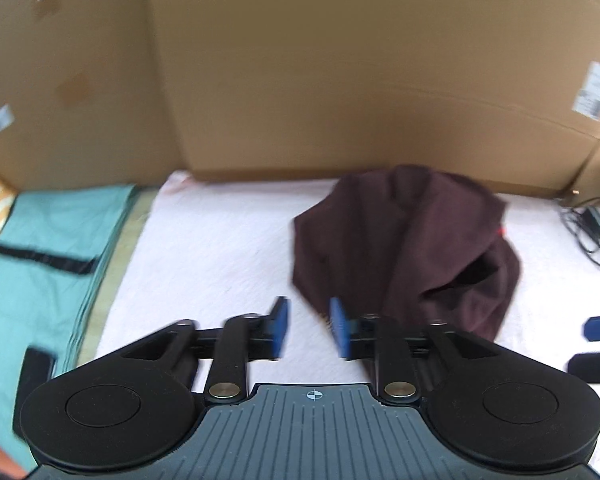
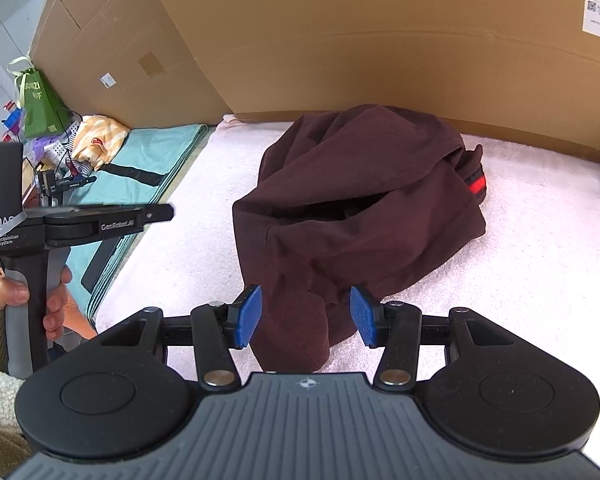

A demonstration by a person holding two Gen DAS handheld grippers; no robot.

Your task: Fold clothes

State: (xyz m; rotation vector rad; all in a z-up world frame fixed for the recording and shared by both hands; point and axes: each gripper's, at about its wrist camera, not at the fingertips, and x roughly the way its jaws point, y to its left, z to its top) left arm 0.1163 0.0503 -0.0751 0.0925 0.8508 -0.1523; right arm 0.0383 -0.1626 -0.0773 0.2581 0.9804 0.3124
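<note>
On the white towel: we see a crumpled maroon garment (image 2: 352,208).
Right claw (image 2: 306,316): parted, cloth between, unpinched.
Left claw (image 1: 310,328): parted, empty, beside its hem.
Right view only: our hand (image 2: 40,292).

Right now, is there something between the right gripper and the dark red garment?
Nothing visible. The right gripper is open, and a fold of the dark red garment already lies between its jaws on the white towel.

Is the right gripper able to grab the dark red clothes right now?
Probably yes. The right gripper is open, a flap of the dark red clothes already lies between its blue pads, and nothing blocks it.
</note>
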